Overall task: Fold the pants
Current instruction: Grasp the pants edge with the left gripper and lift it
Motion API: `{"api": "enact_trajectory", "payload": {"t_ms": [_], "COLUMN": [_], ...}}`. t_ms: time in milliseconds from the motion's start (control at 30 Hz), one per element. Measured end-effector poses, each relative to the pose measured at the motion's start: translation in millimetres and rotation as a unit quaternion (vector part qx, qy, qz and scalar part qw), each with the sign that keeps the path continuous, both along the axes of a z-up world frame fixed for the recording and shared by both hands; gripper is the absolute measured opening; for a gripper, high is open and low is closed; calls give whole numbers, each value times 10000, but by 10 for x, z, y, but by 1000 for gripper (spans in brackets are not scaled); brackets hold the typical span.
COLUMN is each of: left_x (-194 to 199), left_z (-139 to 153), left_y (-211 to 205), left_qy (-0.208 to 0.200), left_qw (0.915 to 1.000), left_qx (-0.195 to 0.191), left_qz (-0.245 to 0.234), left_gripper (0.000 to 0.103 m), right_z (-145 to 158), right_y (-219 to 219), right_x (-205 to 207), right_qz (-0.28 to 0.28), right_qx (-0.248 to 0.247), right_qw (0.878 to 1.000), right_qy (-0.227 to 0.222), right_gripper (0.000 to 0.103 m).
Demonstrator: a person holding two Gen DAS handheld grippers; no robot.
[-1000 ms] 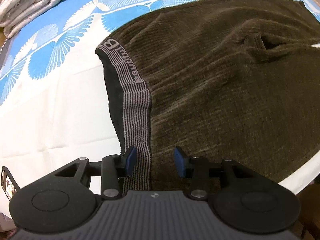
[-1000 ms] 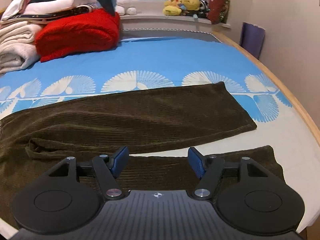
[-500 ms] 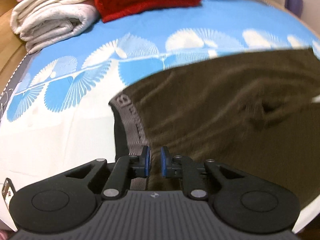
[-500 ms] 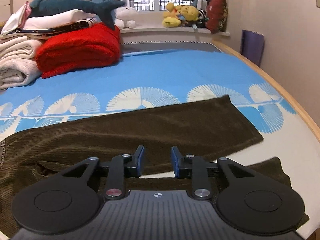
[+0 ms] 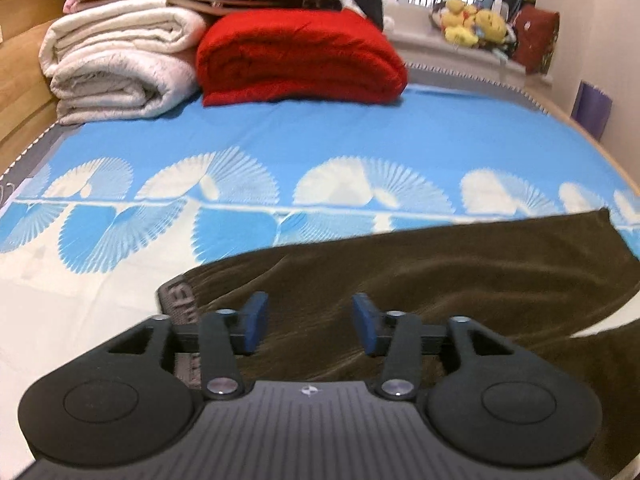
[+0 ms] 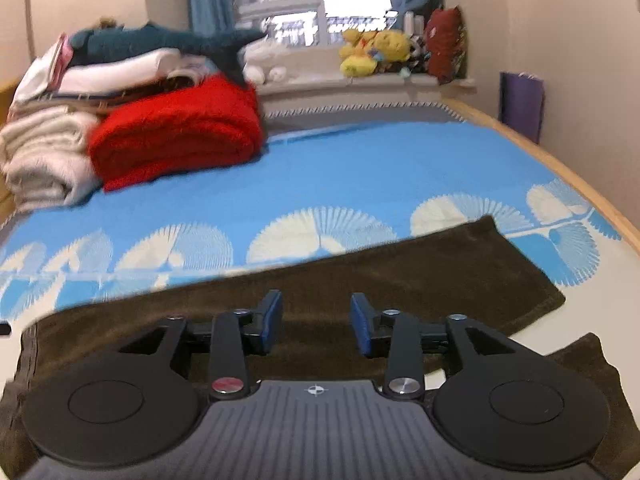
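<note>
Dark brown corduroy pants (image 5: pixel 420 276) lie flat across the near part of the bed, with the grey striped waistband (image 5: pixel 178 294) at the left and the two legs running right. In the right wrist view the far leg (image 6: pixel 400 276) ends in a hem at the right, and the near leg's end (image 6: pixel 588 364) shows beside the gripper body. My left gripper (image 5: pixel 310 322) hovers above the waist end, its jaws opening with nothing between them. My right gripper (image 6: pixel 316 320) hangs over the legs, jaws opening too, empty.
The bed sheet (image 5: pixel 360 140) is blue with white fan patterns. At the far left are rolled cream blankets (image 5: pixel 116 68), a folded red blanket (image 5: pixel 300 60) and a stuffed shark (image 6: pixel 160 42). Plush toys (image 6: pixel 376 52) line the windowsill. A wooden bed edge (image 6: pixel 560 164) runs along the right.
Both grippers closed to a narrow gap half a second ago and have since opened again. Both have lifted away from the pants and tilted up, so more of the bed's far end shows.
</note>
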State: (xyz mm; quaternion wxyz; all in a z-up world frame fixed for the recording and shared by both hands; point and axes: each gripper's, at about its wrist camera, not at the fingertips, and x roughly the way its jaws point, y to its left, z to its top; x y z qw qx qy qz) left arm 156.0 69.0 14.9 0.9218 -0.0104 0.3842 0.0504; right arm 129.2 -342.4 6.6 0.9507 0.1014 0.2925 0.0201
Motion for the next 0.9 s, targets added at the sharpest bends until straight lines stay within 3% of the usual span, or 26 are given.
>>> {"api": "enact_trajectory", "payload": {"t_ms": [100,267,567,600,633,667,700,733,800,900], "left_x": [53,105,221,264,331,441,564,689,894,1117], "left_z": [28,54,-4,-5,-1,-6,-15,-29,-52,-195], "left_y": [-199,-448,-466,-400,-292,-138,38,230,471,681], "left_qy": [-254,-570,-307,-236,-132,55,261,407,421,300], "left_qw": [9994,9977,9995,9995,9990,9968,9923,9858,9803,9838], "left_qx": [222,348,-65,-104,-219,-432,-696,-989,-1212,-977], "left_qz": [34,69,92,198,371,664,987,1295,1502,1476], "left_gripper": [61,62,63,59,45,22,13,3,2,2], "right_z": [38,54,46,40,37,32,27,21,10,4], "right_y": [69,219,374,367,360,357,351,339,326,330], "right_x": [35,102,204,210,213,214,227,236,256,268], "right_qz": [-177,-101,-152,-165,-153,-143,-143,-140,-83,-61], "right_qx": [120,218,529,598,657,681,681,698,803,797], "right_qw": [9997,9996,9984,9980,9976,9975,9974,9972,9962,9961], "right_qy": [-153,-124,127,149,149,150,192,240,321,368], "right_gripper": [51,51,48,38,22,13,0,0,0,0]}}
